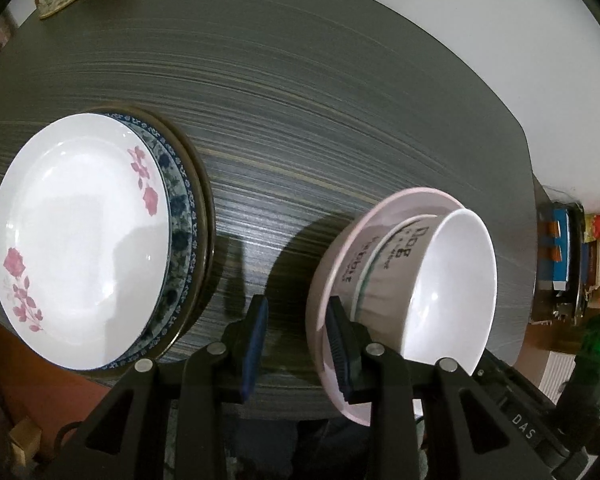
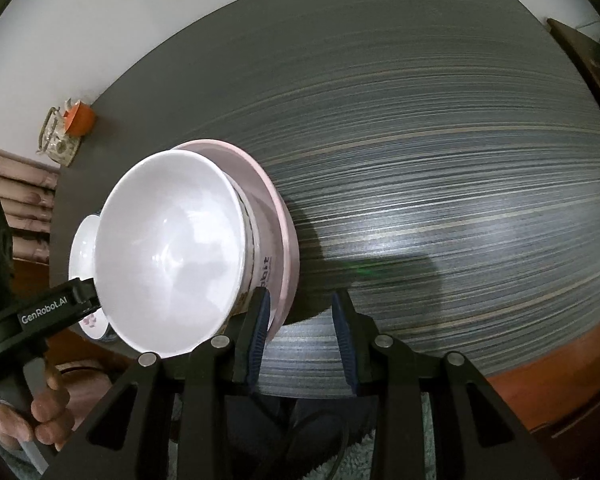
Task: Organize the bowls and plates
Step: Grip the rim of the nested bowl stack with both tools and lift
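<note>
Hiding near rim of pink plate (image 1: 328, 280): left tongs (image 1: 298, 344), right tongs (image 2: 302, 340), both parted, empty.

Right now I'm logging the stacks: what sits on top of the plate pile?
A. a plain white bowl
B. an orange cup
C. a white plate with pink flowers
C: the white plate with pink flowers lies uppermost, over a blue-patterned plate.

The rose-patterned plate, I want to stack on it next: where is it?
In the left wrist view the rose-patterned plate lies at the left, topping a plate stack on the table, left of the bowl stack.
</note>
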The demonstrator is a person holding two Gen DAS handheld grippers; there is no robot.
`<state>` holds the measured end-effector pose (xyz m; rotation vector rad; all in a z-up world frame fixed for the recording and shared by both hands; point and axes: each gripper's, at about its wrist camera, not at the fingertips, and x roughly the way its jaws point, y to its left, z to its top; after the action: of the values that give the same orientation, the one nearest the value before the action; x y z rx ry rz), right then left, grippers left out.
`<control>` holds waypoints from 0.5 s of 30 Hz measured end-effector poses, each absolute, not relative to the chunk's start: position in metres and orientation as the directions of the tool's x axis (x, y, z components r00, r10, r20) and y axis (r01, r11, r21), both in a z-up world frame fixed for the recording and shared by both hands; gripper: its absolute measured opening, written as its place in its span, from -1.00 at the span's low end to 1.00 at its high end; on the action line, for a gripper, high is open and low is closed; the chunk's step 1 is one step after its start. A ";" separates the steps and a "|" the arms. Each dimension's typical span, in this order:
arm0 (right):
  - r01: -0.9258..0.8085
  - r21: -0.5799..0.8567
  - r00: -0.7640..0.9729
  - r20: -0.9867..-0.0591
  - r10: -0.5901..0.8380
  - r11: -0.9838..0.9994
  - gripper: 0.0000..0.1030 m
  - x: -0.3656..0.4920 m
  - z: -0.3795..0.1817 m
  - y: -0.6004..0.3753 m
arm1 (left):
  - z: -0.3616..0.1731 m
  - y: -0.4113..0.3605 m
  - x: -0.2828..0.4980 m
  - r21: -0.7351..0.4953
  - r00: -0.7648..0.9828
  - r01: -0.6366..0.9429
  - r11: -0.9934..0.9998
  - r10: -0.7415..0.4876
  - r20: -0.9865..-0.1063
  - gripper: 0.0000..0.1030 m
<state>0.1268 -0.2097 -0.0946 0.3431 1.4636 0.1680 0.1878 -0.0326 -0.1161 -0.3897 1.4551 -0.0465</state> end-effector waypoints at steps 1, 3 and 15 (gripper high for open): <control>0.094 0.324 0.106 -0.944 0.314 0.941 -0.39 0.129 -0.096 -0.208 | -0.117 -0.033 0.189 -0.286 0.125 -0.206 0.936 -0.265 -0.956 -0.44; 0.096 0.320 0.105 -0.945 0.310 0.943 -0.39 0.131 -0.098 -0.206 | -0.120 -0.032 0.188 -0.287 0.121 -0.205 0.936 -0.267 -0.956 -0.44; 0.117 0.296 0.094 -0.954 0.286 0.948 -0.36 0.143 -0.106 -0.201 | -0.123 -0.029 0.190 -0.317 0.129 -0.193 0.929 -0.296 -0.946 -0.55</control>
<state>0.1434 -0.2009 -0.1064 0.3315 1.4798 0.1283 0.1903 -0.0290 -0.1228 -0.4088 1.4517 -0.0779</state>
